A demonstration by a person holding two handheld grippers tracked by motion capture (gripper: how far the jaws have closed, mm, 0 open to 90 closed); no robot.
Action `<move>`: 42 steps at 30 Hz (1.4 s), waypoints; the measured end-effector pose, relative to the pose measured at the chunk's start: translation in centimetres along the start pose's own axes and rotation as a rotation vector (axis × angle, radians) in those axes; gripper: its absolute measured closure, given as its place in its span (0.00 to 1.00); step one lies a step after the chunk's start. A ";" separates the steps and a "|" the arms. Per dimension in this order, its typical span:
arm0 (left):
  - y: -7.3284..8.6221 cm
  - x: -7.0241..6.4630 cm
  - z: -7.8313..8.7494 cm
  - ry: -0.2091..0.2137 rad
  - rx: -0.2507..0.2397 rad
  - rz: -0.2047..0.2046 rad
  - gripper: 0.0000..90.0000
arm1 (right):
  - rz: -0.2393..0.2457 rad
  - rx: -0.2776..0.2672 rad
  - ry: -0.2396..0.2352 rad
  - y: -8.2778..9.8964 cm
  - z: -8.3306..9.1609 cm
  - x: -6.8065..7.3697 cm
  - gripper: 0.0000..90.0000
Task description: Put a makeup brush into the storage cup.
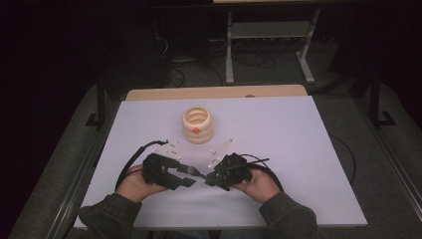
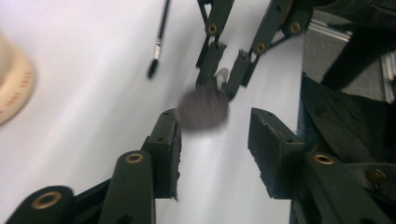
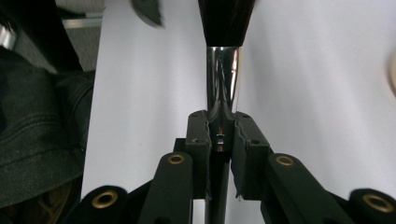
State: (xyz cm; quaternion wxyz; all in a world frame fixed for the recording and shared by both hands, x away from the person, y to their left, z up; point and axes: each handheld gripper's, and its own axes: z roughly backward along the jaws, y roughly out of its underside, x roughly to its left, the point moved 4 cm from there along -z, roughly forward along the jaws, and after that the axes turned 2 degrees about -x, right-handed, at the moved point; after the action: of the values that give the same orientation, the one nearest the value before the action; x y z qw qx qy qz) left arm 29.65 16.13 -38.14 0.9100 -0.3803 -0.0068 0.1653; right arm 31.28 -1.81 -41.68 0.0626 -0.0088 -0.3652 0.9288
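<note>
White worktop (image 1: 298, 149) spreads under my hands — my right hand-held gripper (image 3: 219, 135) is clamped on the silver ferrule of a makeup brush (image 3: 223, 70), bristles pointing at my left hand-held gripper (image 2: 215, 135), whose jaws stand apart around the bristle tip. Farther off sits a cream ribbed holder (image 1: 197, 125).

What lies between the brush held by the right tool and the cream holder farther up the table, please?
Nothing: in the high view only bare white table separates the brush, clamped in the right tool, from the holder.
</note>
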 end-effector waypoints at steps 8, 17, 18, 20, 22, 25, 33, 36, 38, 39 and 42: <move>1.0 0.7 0.3 -0.061 -0.057 0.043 0.54 | -0.112 -0.084 -0.022 0.1 2.0 -2.5 0.86; 2.3 1.1 -0.7 -0.123 -0.061 0.054 0.50 | -0.173 -0.141 -0.029 -1.3 2.8 -4.4 0.86; 2.4 1.1 -0.8 -0.124 -0.059 0.056 0.50 | -0.173 -0.140 -0.025 -1.5 2.8 -4.7 0.86; 2.6 1.1 -1.0 -0.134 -0.049 0.058 0.49 | -0.172 -0.147 -0.025 -2.0 2.8 -5.1 0.86; 2.8 1.1 -1.2 -0.139 -0.048 0.052 0.48 | -0.175 -0.153 -0.026 -2.4 2.9 -5.4 0.86; 3.0 1.2 -1.4 -0.145 -0.060 0.057 0.47 | -0.181 -0.173 -0.024 -3.1 3.0 -5.9 0.86; 3.4 1.2 -2.0 -0.153 -0.050 0.055 0.46 | -0.189 -0.217 -0.006 -4.7 3.4 -7.4 0.86; 3.5 1.3 -2.1 -0.147 -0.051 0.068 0.45 | -0.197 -0.235 0.003 -5.1 3.6 -8.0 0.86; 3.5 1.3 -2.2 -0.147 -0.051 0.075 0.45 | -0.200 -0.241 0.005 -5.2 3.6 -8.3 0.86; 3.6 1.4 -2.2 -0.149 -0.047 0.072 0.45 | -0.198 -0.242 0.009 -5.3 3.6 -8.5 0.86; 3.6 1.5 -2.1 -0.146 -0.044 0.071 0.44 | -0.204 -0.239 0.018 -5.7 3.7 -9.0 0.86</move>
State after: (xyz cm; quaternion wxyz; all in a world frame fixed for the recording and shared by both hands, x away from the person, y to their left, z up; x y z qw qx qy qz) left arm 30.25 17.54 -42.29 0.8919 -0.3873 -0.0631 0.2247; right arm 40.60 -1.30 -35.40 0.1583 0.0128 -0.4717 0.8673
